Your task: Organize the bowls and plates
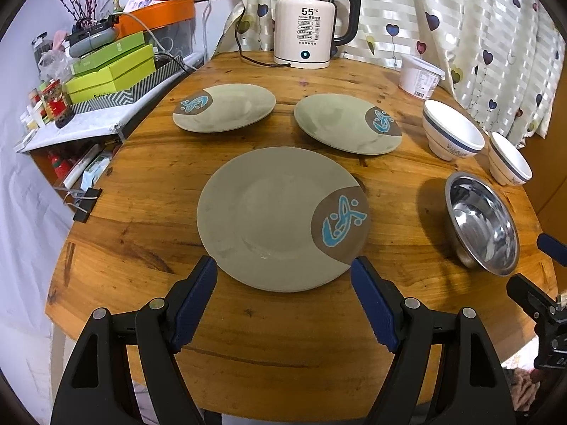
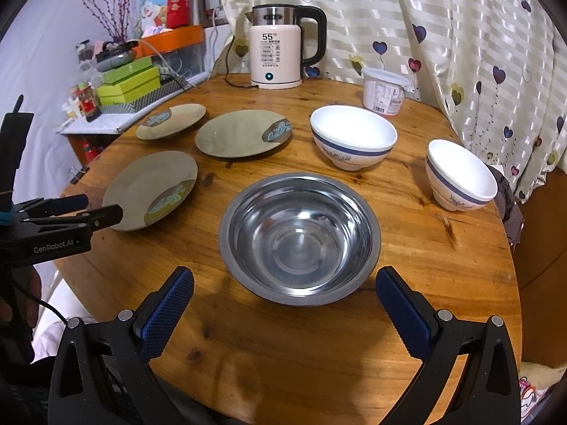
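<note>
Three grey-green plates with a brown patch and blue motif lie on the round wooden table (image 1: 141, 212): a near plate (image 1: 280, 217), a far left plate (image 1: 226, 106) and a far right plate (image 1: 345, 122). My left gripper (image 1: 283, 269) is open, its fingertips either side of the near plate's front rim, holding nothing. A steel bowl (image 2: 299, 235) sits straight ahead of my right gripper (image 2: 285, 281), which is open and empty just short of the bowl. Two white bowls with blue bands stand behind: a larger bowl (image 2: 352, 136) and a smaller bowl (image 2: 460, 177).
An electric kettle (image 1: 308, 23) with its cord stands at the table's far edge beside a white lidded tub (image 1: 420, 76). A cluttered shelf with green boxes (image 1: 113, 67) lies left of the table. A curtain (image 2: 443, 35) hangs behind.
</note>
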Tool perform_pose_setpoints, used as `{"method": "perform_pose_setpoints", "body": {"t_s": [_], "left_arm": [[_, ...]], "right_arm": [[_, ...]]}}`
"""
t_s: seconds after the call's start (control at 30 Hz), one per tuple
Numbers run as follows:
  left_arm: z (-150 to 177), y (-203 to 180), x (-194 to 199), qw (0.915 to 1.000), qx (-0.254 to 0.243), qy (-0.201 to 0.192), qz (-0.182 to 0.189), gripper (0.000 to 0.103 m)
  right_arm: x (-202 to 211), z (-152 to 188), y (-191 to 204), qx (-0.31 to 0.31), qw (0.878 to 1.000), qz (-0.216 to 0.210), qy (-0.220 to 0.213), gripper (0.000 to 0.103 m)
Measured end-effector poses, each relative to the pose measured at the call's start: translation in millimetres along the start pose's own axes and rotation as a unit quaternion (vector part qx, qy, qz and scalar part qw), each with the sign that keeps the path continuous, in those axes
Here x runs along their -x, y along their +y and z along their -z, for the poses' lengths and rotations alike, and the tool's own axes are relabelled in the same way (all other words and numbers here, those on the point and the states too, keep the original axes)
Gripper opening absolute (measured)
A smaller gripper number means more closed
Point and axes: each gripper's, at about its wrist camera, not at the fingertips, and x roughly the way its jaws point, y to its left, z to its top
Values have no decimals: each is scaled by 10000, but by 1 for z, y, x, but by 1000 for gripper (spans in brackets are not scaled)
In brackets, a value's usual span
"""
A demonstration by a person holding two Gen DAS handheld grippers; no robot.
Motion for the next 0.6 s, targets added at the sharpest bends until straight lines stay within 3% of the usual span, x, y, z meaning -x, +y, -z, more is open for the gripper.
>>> {"method": "perform_pose_setpoints", "body": {"t_s": [0.6], "left_arm": [[1,0,-3,10000,-38,-25,-27,78]], "right_arm": [[-2,-5,4,98,9999,-90,-8,103]]}}
